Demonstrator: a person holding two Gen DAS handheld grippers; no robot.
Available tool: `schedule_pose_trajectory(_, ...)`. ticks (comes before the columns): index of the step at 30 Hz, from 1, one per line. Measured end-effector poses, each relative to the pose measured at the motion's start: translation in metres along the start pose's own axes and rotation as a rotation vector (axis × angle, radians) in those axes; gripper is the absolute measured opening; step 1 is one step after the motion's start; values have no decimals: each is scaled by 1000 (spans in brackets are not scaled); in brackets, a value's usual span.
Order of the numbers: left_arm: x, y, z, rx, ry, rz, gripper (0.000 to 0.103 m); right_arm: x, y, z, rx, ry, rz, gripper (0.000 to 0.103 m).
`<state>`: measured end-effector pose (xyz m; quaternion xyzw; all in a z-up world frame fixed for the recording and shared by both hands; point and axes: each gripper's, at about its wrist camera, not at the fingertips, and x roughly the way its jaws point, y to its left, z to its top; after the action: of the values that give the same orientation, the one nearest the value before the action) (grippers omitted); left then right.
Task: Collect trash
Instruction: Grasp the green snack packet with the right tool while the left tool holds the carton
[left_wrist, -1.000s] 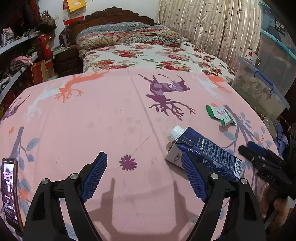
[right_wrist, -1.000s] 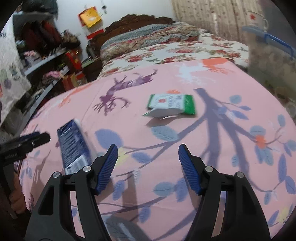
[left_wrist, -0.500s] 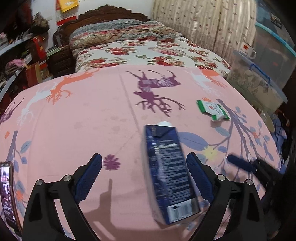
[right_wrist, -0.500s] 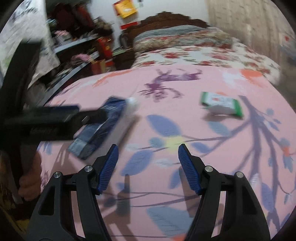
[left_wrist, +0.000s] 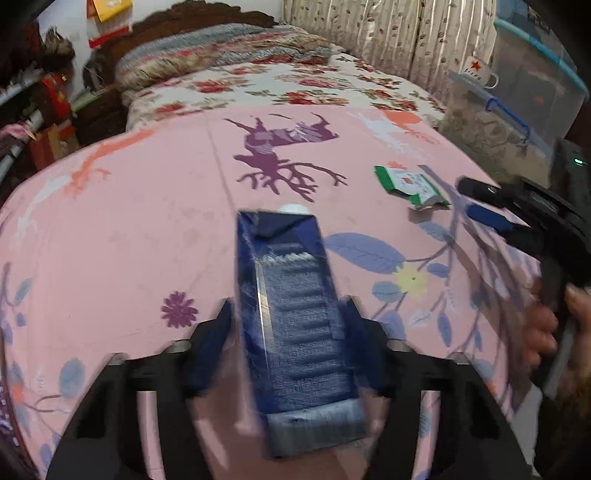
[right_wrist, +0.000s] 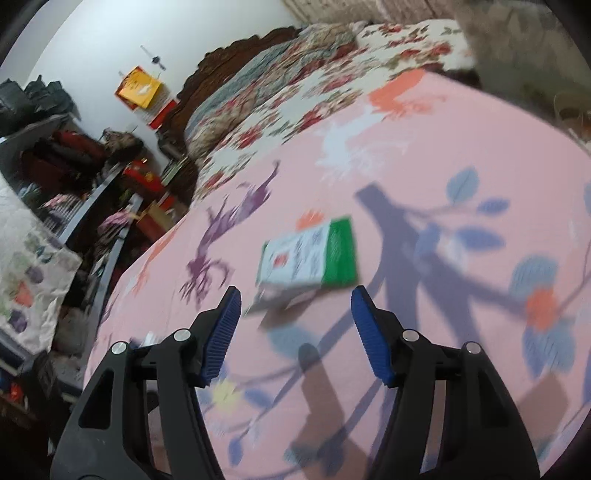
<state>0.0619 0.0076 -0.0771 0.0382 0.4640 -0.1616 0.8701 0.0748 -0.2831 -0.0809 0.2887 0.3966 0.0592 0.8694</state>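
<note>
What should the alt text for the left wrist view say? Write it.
The left gripper is closing its fingers on a dark blue carton lying on a pink patterned sheet. A green and white wrapper lies beyond, near the right gripper.

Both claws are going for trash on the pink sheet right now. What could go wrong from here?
The left claw is closing around the dark blue carton near its bottom end, so the capped end may sag or slip out when lifted. The right claw is open short of the green-and-white wrapper; that flat, light packet could slide or snag the pink sheet.
</note>
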Motion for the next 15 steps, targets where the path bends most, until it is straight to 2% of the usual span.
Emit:
schedule_pose_trajectory(3, 0, 6, 1, -12, -6, 10, 50, 14, -11, 22, 22, -10, -43, 64)
schedule_pose_trajectory(6, 0, 10, 4, -21, -10, 13, 50, 30, -23, 42, 40, 24, -42, 63)
schedule_pose_trajectory(8, 0, 14, 5, -29, -9, 15, 50, 49, -21, 55, 10, 66, -45, 61)
schedule_pose_trajectory(9, 1, 15, 6, -35, -8, 14, 50, 54, -18, 58, -18, 69, -55, 58)
schedule_pose_trajectory(11, 1, 18, 7, -41, -6, 17, 50, 59, -7, 54, -39, 96, -60, 47)
schedule_pose_trajectory(12, 2, 20, 8, -44, -6, 19, 50, 60, -1, 46, -32, 123, -20, 42)
schedule_pose_trajectory(15, 1, 25, 11, -59, -7, 22, 50, 56, 33, 6, -95, 205, 88, 42)
